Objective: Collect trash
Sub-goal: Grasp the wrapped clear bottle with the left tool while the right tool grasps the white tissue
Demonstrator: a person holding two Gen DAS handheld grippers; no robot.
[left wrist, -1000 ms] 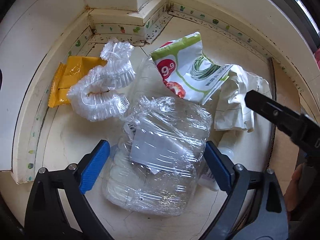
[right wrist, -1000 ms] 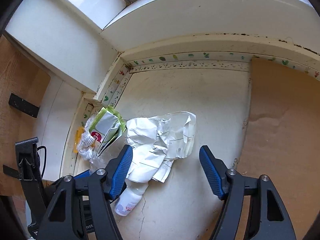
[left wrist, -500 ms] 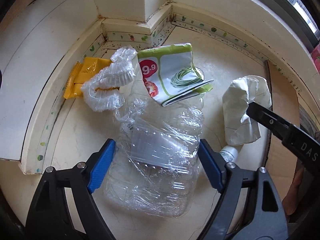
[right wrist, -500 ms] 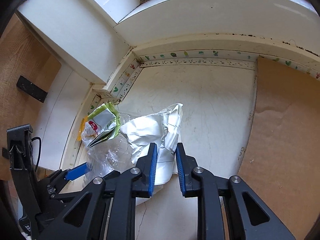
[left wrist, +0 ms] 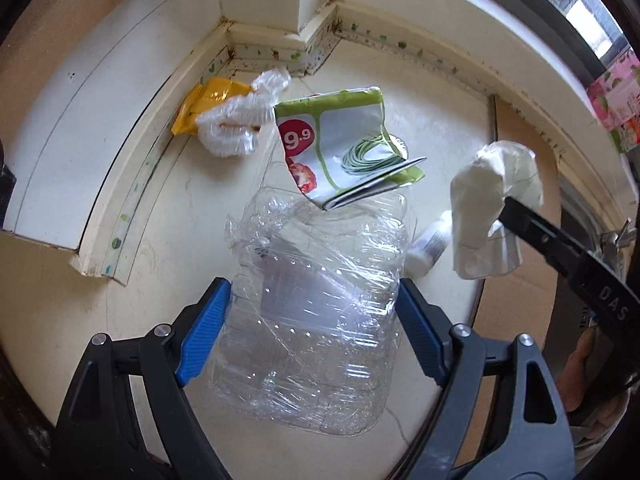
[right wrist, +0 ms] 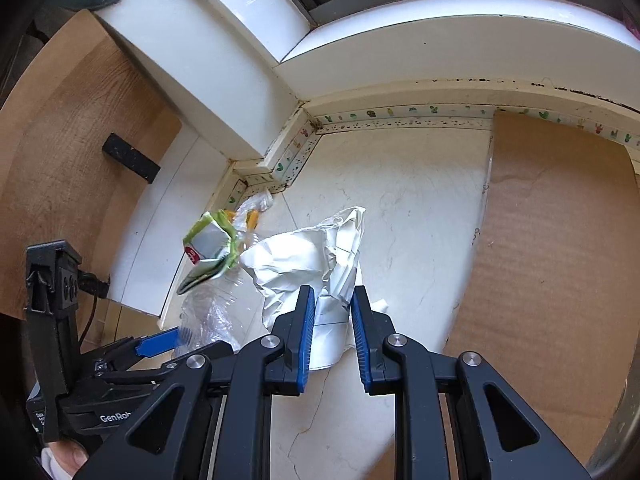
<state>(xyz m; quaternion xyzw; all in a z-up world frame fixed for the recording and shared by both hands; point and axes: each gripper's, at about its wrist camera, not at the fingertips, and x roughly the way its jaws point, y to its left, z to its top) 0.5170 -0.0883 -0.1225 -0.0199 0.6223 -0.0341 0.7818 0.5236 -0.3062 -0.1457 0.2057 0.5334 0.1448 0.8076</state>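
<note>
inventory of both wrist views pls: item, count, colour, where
crushed plastic bottle: 1, clear, between the left gripper's fingers, off the floor
snack packet: 1, green and white, resting on the bottle's far end
crumpled paper: 1, white, pinched by the right gripper
small bottle: 1, white, on the floor by the paper
plastic wrap: 1, clear, near the corner
yellow wrapper: 1, against the skirting, partly under the wrap
cardboard sheet: 1, brown, flat on the floor, right side
floor: cream tile
left gripper: black with blue pads
right gripper: black with blue pads
</note>
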